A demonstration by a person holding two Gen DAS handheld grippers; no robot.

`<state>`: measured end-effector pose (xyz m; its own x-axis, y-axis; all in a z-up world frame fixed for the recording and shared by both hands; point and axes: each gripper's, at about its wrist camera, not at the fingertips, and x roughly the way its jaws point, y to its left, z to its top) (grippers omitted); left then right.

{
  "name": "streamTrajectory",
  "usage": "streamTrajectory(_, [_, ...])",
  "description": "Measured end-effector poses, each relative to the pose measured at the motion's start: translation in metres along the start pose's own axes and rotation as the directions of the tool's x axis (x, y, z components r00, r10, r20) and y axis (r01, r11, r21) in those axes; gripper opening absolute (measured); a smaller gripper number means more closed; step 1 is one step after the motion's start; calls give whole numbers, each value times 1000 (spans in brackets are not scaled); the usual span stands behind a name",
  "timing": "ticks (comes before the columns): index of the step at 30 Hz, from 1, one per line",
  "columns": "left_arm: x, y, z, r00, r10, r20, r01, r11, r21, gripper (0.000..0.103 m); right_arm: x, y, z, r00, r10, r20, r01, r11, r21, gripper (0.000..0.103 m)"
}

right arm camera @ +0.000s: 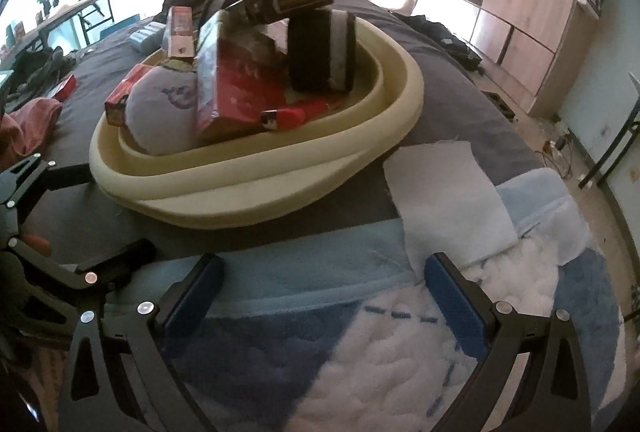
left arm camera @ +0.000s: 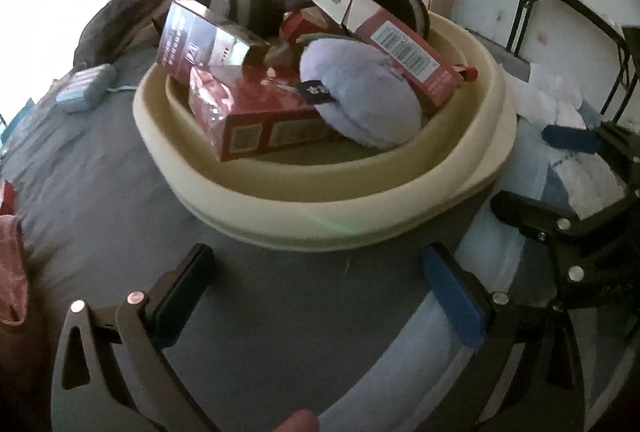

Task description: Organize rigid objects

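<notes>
A cream basin (left arm camera: 320, 191) sits on the dark grey bedsheet (left arm camera: 120, 191), heaped with things; red cartons (left arm camera: 256, 119) lie crosswise in it, one long red box with a barcode (left arm camera: 408, 55) leaning over a round lilac cushion (left arm camera: 360, 95), and dark round pads (right arm camera: 320, 47) stand on edge at the far side with another dark box balanced on top. The left gripper (left arm camera: 320, 296) hangs just short of the basin's near rim, its jaws spread wide and nothing between them; the right gripper (right arm camera: 324, 296) is beside it over a blue and white quilt (right arm camera: 360, 372), likewise gaping and empty, with a white cloth (right arm camera: 444, 199) lying just ahead of its right finger. A pale blue case (left arm camera: 86, 87) rests on the sheet beyond the basin, apart from it; a pink garment (right arm camera: 28, 123) is crumpled at the bed's left edge; wooden cupboards (right arm camera: 520, 11) stand against the wall on the right.
</notes>
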<state>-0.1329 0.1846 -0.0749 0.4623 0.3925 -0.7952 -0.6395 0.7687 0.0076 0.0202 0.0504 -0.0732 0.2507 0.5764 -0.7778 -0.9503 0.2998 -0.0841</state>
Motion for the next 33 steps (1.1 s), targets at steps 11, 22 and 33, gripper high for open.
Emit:
streamTrajectory(11, [2,3,0,1000,-22,0,22,1000,-14,103,0,3,1,1000,-14,-4,14,999,-45,103])
streamTrajectory(22, [0,0,-3,1000,-22,1,22,1000,-16,103,0,3,0,1000,-11,-6,11,999,-40,103])
streamTrajectory(33, [0,0,-3,1000,-22,1,22,1000,-17,103,0,3,0,1000,-11,-5,11,999,-41,103])
